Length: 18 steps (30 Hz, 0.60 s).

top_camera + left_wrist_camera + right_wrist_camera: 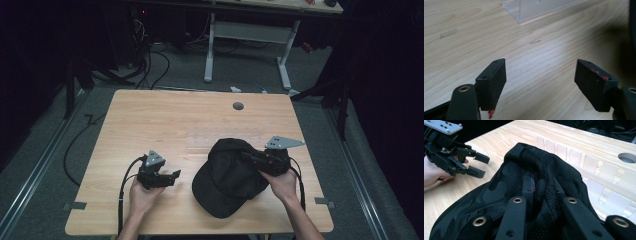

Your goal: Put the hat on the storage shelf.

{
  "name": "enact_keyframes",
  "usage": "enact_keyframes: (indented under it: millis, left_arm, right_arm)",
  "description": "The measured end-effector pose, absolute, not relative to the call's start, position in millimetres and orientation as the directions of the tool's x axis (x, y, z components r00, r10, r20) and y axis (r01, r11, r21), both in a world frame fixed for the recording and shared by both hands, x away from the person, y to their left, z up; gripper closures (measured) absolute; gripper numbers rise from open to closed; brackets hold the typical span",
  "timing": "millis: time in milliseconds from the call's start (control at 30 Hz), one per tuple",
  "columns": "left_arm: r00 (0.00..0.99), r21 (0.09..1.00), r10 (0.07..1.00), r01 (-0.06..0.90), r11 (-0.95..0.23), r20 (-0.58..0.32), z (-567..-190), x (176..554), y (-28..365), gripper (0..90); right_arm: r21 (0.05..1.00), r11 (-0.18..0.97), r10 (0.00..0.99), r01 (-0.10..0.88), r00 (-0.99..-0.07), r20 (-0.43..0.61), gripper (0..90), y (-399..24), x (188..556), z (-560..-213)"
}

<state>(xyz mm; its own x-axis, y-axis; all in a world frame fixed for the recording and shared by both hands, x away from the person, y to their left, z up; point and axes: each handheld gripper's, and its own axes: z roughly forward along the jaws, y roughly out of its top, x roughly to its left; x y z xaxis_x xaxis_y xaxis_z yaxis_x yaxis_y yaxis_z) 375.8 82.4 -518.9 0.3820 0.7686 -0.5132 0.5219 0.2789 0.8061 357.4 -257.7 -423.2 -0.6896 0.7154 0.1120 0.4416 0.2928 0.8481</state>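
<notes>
The wooden table (150, 120) carried a black cap (227, 180) at its near right, brim toward the person. A clear slotted rack (604, 177) stood just beyond the cap. The right gripper (537, 191) was clenched on a fold of the cap's crown fabric. The left gripper (172, 176) hovered to the cap's left, jaws released, grasping nothing. Judged: the cap was seized but not yet lifted; the handling itself remained outstanding.

Bare table (150, 120) lies open left of the cap (227, 180); clear stand (536, 8) blocks beyond.
</notes>
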Motion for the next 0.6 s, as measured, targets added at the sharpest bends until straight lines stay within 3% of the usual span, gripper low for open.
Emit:
enact_keyframes:
  millis: [367, 600]
  left_arm:
    - [0.477, 0.754, 0.632, 0.595, 0.278, -0.61, -483.6, 365.0, 65.0, 20.7]
    - [0.526, 0.748, 0.586, 0.624, 0.226, -0.616, -469.1, 362.8, 52.1, 18.3]
  right_arm:
    - [0.859, 0.28, 0.69, 0.427, -0.712, 0.129, 80.2, -255.5, 360.6, -425.6]
    - [0.866, 0.275, 0.677, 0.418, -0.723, 0.133, 80.2, -256.2, 362.2, -425.4]
